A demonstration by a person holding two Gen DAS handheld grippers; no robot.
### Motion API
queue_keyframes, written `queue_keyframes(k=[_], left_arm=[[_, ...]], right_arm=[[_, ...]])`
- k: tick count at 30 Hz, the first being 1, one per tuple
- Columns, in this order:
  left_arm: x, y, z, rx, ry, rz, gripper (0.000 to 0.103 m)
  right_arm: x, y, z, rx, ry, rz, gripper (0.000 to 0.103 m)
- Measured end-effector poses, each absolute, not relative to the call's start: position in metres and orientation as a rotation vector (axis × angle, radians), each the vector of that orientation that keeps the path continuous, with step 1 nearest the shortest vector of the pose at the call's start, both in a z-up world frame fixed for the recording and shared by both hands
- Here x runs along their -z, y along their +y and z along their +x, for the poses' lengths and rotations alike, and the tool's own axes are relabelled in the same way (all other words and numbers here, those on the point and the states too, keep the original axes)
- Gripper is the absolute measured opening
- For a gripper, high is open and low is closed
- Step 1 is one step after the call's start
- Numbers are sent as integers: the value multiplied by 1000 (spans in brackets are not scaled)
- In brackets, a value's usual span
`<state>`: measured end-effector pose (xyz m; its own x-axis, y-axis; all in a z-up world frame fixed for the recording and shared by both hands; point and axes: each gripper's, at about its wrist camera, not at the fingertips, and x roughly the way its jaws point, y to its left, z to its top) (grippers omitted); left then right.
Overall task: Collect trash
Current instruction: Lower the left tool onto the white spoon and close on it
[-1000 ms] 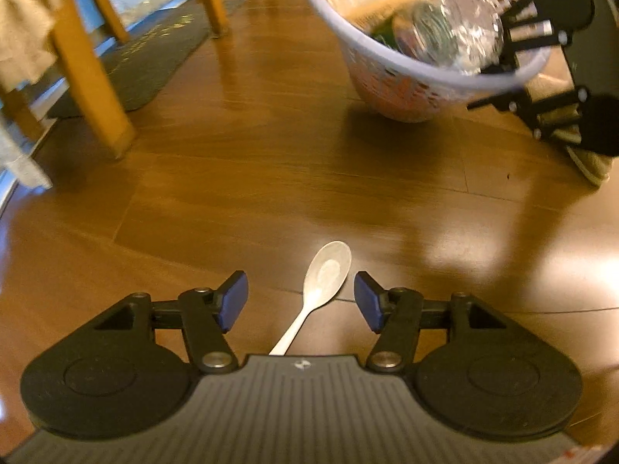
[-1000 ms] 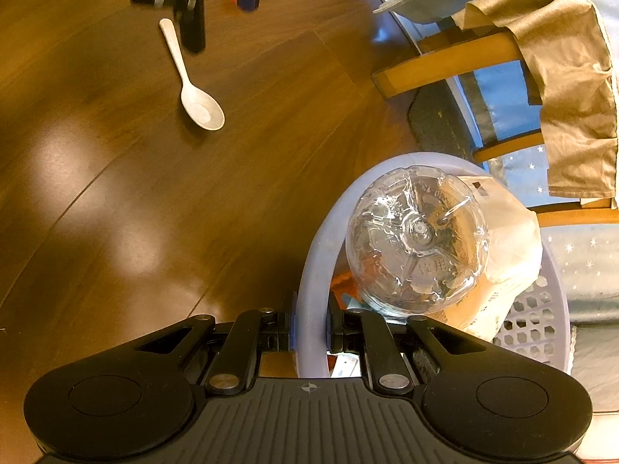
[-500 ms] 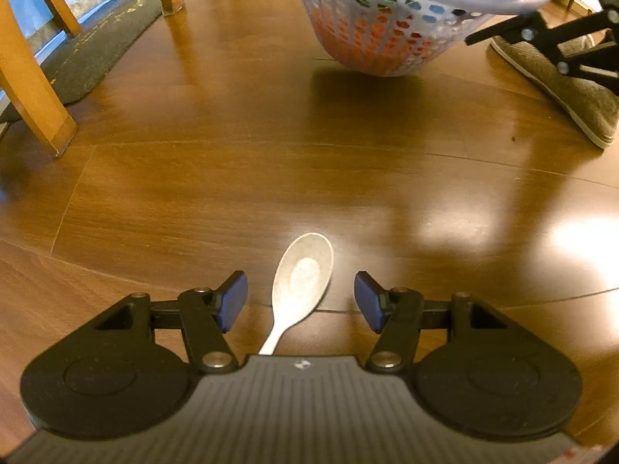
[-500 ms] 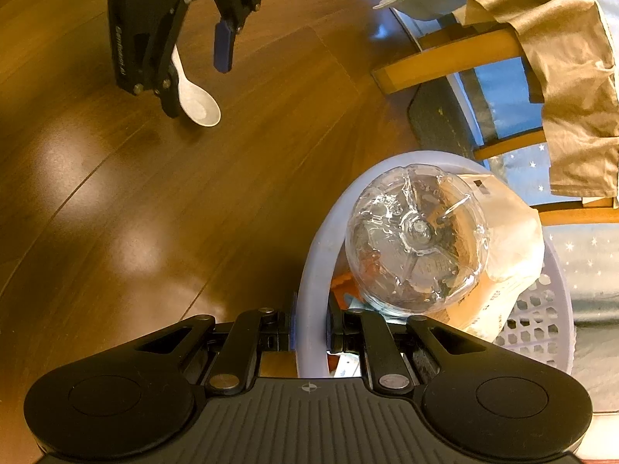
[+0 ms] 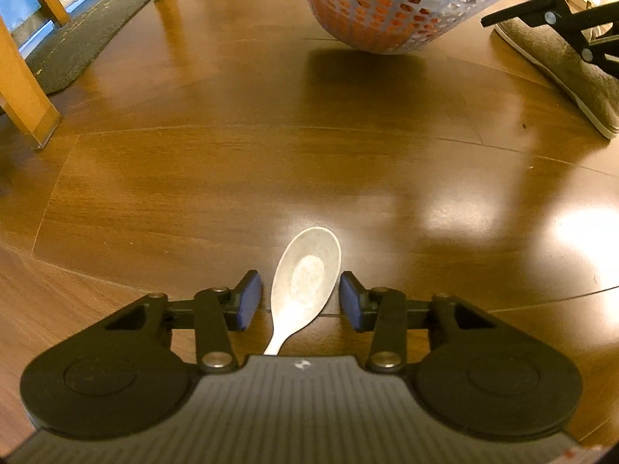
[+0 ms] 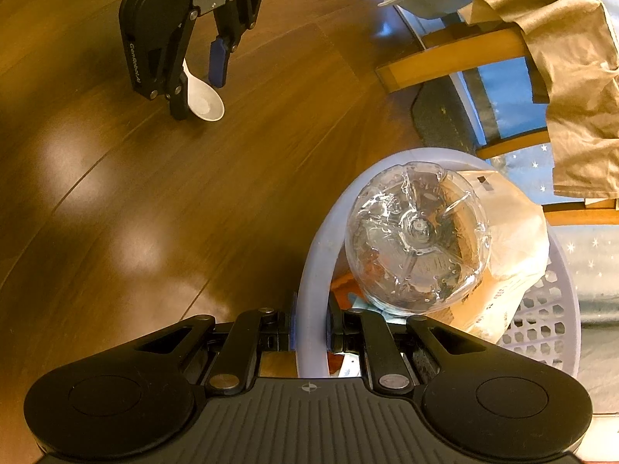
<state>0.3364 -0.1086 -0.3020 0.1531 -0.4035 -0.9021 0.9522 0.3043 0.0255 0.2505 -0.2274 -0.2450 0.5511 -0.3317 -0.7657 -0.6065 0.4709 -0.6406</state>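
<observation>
- A white plastic spoon (image 5: 305, 282) is being closed on by the left hand-held gripper (image 5: 300, 301): its jaws are narrowing, the spoon's bowl is lying between the blue pads (image 5: 247, 301), and a thin gap is showing on each side, so no contact is being made yet.
- The spoon is lying flat on the wooden floor (image 5: 232, 178), bowl pointing to 12 o'clock in the left wrist view, handle running back under the gripper body towards 6 o'clock.
- In the right wrist view the same spoon (image 6: 203, 98) is being seen at 11 o'clock, straddled by the left gripper.
- The rim of the white laundry basket (image 6: 313, 270) is being pinched by the right hand-held gripper (image 6: 309, 332), whose jaws are fully narrowed on it; the basket appears to be tipped or lifted off the floor.
- The basket is already being filled by a clear plastic bottle (image 6: 416, 239), bottom up, and a paper bag (image 6: 514, 239).
- The step in hand is judged to be the pickup of the spoon.
- Next, the closing is to be finished until the pads are pressing the bowl's edges, the spoon is to be lifted and carried towards 1 o'clock, where the basket (image 5: 406, 11) is being held, and released over it.
- A slip is likely, the spoon being thin and flat on a glossy floor.
</observation>
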Motion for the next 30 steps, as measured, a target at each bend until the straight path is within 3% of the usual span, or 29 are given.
queue_keyframes(k=[8, 19, 30], left_arm=[[304, -111, 339, 1104, 957, 712, 37], [304, -107, 332, 1112, 943, 705, 27], [303, -102, 328, 1094, 950, 703, 27]], right_arm=[[246, -227, 251, -209, 1027, -1114, 10], [246, -226, 251, -210, 1026, -1113, 10], [246, -226, 250, -206, 1027, -1107, 10]])
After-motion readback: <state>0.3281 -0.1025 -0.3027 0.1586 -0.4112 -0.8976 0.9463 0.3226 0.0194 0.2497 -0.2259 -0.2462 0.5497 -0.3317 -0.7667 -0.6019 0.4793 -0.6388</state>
